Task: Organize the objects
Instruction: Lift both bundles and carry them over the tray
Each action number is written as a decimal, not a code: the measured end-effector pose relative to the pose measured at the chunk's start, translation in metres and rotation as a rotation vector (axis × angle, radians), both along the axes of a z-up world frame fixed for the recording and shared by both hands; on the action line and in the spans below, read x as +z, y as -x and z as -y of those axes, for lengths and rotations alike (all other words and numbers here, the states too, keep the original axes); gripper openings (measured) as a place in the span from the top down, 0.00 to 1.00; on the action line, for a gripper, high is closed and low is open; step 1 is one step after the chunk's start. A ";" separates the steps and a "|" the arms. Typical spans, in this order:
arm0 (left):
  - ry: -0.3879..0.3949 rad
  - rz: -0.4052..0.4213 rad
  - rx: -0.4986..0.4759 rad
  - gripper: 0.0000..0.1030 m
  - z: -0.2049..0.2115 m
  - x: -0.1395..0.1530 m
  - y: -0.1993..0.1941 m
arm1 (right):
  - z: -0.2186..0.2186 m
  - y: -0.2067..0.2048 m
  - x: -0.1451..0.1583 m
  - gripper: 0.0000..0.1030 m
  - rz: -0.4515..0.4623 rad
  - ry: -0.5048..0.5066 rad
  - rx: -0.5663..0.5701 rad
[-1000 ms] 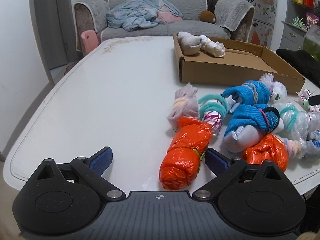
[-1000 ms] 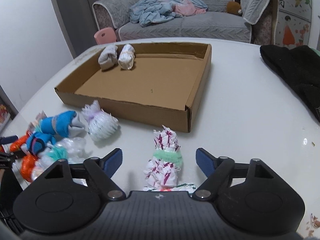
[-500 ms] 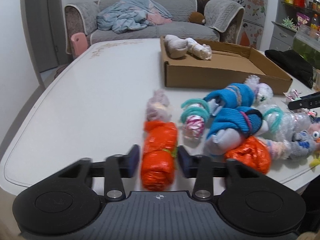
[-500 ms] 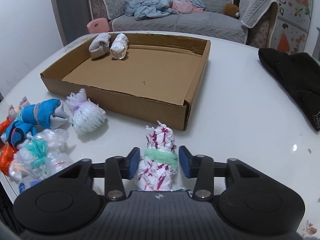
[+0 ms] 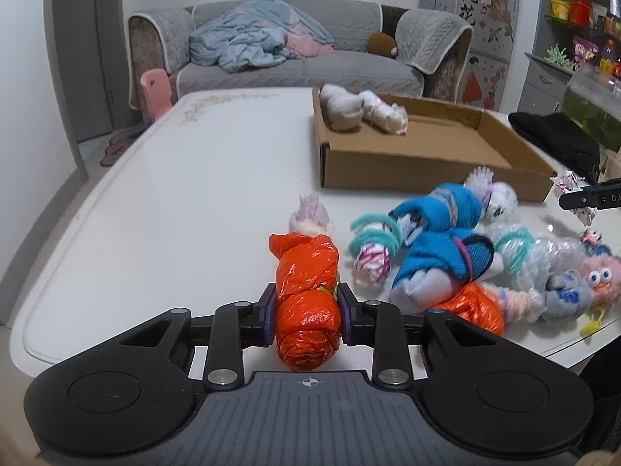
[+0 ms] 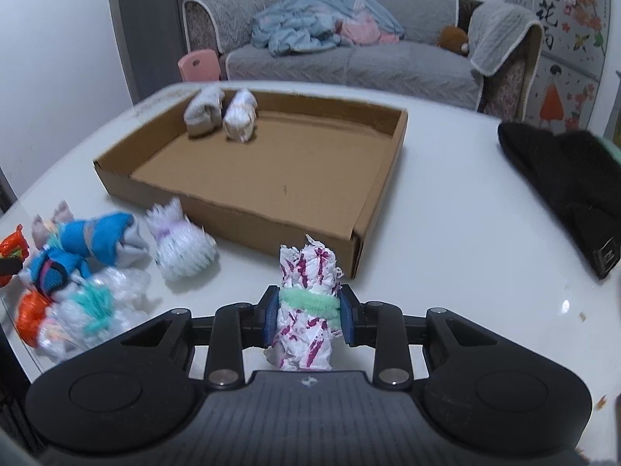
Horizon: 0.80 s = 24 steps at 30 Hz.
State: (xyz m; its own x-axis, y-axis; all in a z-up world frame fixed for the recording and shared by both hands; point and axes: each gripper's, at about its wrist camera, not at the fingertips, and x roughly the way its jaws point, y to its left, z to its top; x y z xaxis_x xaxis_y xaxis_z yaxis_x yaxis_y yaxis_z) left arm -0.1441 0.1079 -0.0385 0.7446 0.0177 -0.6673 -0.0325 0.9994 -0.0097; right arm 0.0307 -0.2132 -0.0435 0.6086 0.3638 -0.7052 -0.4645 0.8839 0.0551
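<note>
**Both grippers pinching a bundle, box waiting beyond**

The left gripper (image 5: 306, 312) has its jaws pressed against the sides of an orange plastic bundle (image 5: 306, 291), gripping it across its near half so the length points away toward the far side of the table (image 5: 194, 194). The right gripper (image 6: 309, 312) pinches a white-and-magenta paper bundle (image 6: 306, 310) right on its green band (image 6: 308, 299), the firmest part of a crumpled roll and a sensible place to squeeze. Whether either bundle is off the table yet cannot be told.

The cardboard box (image 6: 233, 213) lies just beyond the paper bundle and to the far right of the orange one. Two pale rolled bundles (image 6: 221, 114) sit side by side against its far left corner, which suggests a row is being built from that corner outward. The rest of the pile, including blue sock rolls (image 5: 438, 233), a second orange bundle (image 5: 477, 308) and clear plastic ones, lies loose on the table near the box's front wall, to the right of the left gripper. My reading is that both held bundles are destined for the box next to the pale pair
</note>
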 end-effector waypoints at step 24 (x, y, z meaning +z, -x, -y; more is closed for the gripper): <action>-0.063 0.194 -0.110 0.65 0.018 0.126 -0.110 | -0.038 -0.040 0.108 0.72 0.163 -0.128 0.097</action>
